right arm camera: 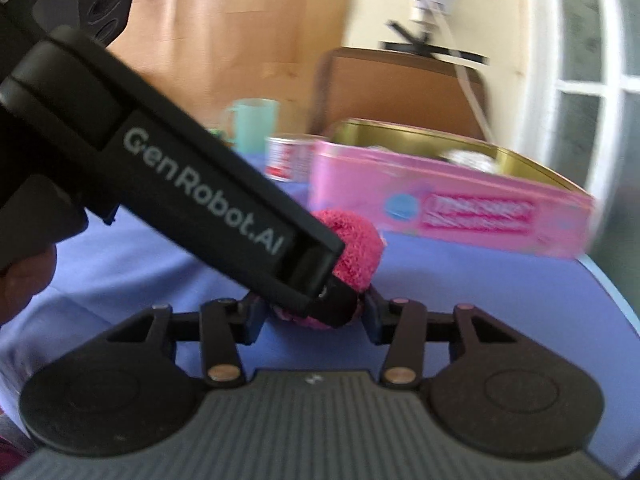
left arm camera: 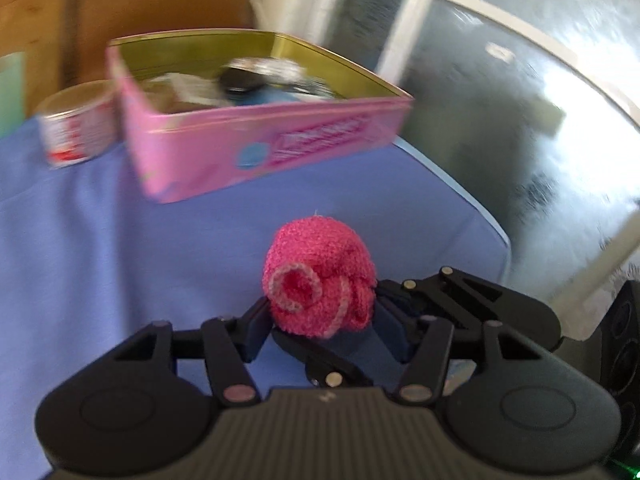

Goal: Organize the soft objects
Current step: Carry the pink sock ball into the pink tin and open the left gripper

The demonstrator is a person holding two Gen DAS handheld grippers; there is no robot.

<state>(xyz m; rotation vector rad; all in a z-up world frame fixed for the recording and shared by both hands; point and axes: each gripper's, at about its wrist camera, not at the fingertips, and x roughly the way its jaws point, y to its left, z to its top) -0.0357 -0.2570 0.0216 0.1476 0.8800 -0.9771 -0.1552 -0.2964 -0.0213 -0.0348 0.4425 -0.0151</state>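
Note:
A rolled pink knitted sock ball (left arm camera: 318, 276) sits between the fingers of my left gripper (left arm camera: 320, 320), which is shut on it above the blue tablecloth. In the right wrist view the same sock ball (right arm camera: 356, 248) also lies between the fingers of my right gripper (right arm camera: 314, 314), which closes on its lower part. The left gripper's black body (right arm camera: 180, 184) crosses that view from the upper left and covers part of the ball. A pink tin box (left arm camera: 256, 132) stands open behind, with several items inside; it also shows in the right wrist view (right arm camera: 448, 208).
A red-and-white can (left arm camera: 78, 128) stands left of the tin, and a teal cup (right arm camera: 256, 124) stands further back. A brown chair back (right arm camera: 400, 88) stands behind the table. The table's right edge (left arm camera: 460, 188) curves close by, with dark floor beyond.

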